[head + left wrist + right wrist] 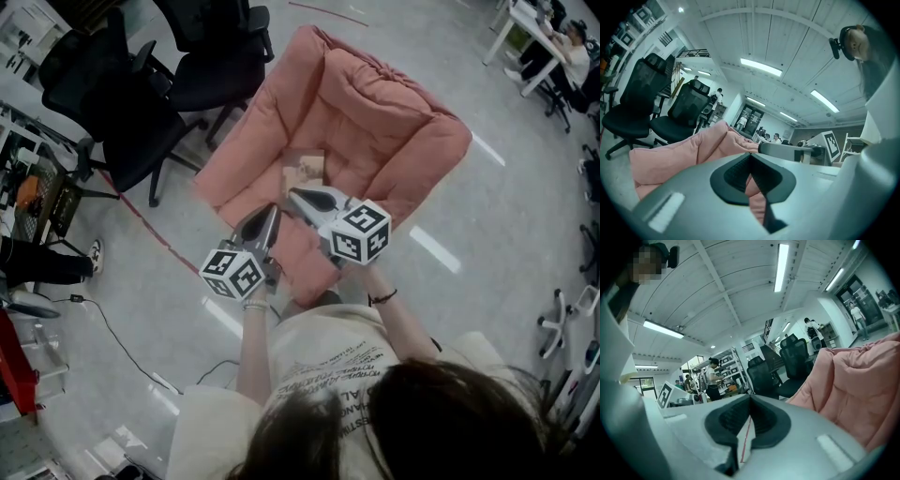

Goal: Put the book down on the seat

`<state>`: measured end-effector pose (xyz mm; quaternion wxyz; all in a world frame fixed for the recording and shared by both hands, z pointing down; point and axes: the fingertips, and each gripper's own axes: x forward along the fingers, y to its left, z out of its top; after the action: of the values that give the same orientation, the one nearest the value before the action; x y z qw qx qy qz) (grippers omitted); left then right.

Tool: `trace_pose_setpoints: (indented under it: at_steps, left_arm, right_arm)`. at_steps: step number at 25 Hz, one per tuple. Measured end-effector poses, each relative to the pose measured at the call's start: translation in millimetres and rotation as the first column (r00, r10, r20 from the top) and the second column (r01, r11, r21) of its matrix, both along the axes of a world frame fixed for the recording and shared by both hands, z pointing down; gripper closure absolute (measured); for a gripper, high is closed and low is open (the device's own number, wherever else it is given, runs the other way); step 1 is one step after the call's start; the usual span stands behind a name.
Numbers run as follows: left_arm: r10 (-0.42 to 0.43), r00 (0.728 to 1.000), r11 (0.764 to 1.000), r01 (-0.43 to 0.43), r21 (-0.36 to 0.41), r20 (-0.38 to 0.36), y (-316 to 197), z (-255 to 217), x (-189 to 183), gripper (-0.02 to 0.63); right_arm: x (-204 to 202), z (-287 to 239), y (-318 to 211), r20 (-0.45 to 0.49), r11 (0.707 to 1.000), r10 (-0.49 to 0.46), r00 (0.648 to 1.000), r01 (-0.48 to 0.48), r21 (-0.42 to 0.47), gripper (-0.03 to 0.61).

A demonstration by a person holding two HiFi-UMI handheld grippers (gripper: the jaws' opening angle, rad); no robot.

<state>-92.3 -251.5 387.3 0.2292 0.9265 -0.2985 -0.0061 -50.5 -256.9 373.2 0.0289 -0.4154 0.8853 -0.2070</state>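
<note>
Pink seat: open floor off its right side, black office chairs crowding its left. Left gripper and right gripper over seat's front edge, both jaws pressed together, nothing between. Book flat on seat cushion. Shirt print illegible.

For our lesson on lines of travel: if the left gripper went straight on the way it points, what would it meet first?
Most likely the padded wall of the pink armchair, which rises just beyond the left gripper and its shut jaws; depth is unclear.
</note>
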Motion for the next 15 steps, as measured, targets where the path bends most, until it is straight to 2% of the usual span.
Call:
trace_pose_setpoints:
  at_steps: [15]
  left_arm:
    - [0.004, 1.000, 1.000, -0.004, 0.007, 0.005, 7.9, 0.2, 1.3, 0.615]
  right_arm:
    - [-0.7, 3.9, 7.1, -0.004, 1.000, -0.012, 1.000, 0.012, 0.003, 0.577]
